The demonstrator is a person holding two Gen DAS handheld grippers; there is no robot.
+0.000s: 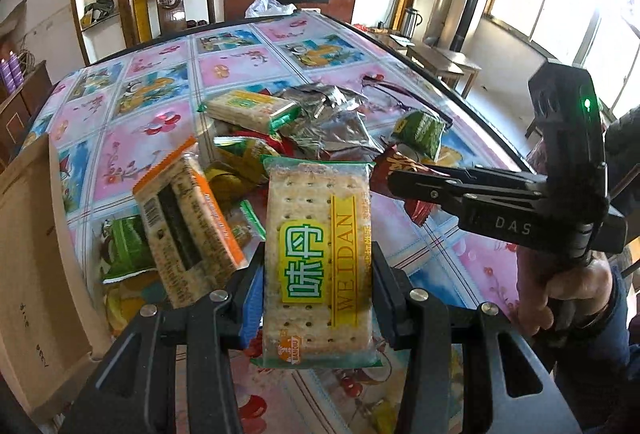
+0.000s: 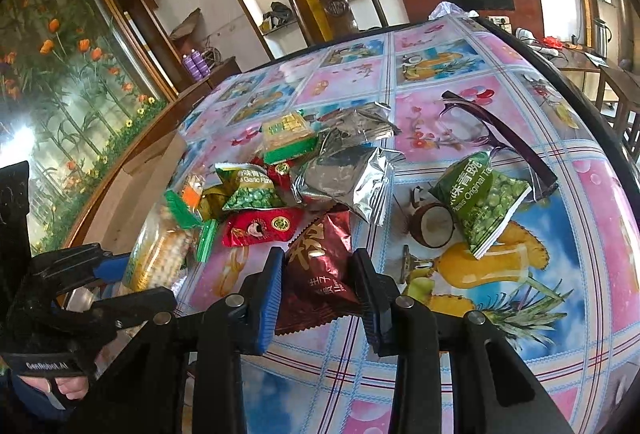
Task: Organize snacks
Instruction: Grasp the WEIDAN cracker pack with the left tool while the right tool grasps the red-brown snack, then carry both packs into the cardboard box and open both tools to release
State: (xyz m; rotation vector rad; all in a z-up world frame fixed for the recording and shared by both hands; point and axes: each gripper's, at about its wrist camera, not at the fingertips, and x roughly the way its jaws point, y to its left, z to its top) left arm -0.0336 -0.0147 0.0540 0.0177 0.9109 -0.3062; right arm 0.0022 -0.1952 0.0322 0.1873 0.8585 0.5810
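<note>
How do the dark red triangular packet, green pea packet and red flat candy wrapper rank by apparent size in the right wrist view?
1. Dark red triangular packet, though nearest the camera.
2. Green pea packet.
3. Red flat candy wrapper.

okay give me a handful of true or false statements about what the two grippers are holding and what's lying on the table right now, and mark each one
1. The left gripper is clamped on a clear-wrapped cracker pack with a yellow and green label. True.
2. The right gripper holds a green bag of peas. False: it grips a dark red triangular snack packet; the green pea bag lies apart on the table.
3. A pair of dark-framed glasses lies on the flowered plastic tablecloth. True.
4. The crumpled silver foil bags are inside the cardboard box. False: they lie on the table among the snack pile.
5. A cardboard box stands at the table's edge beside the left gripper. True.
</note>
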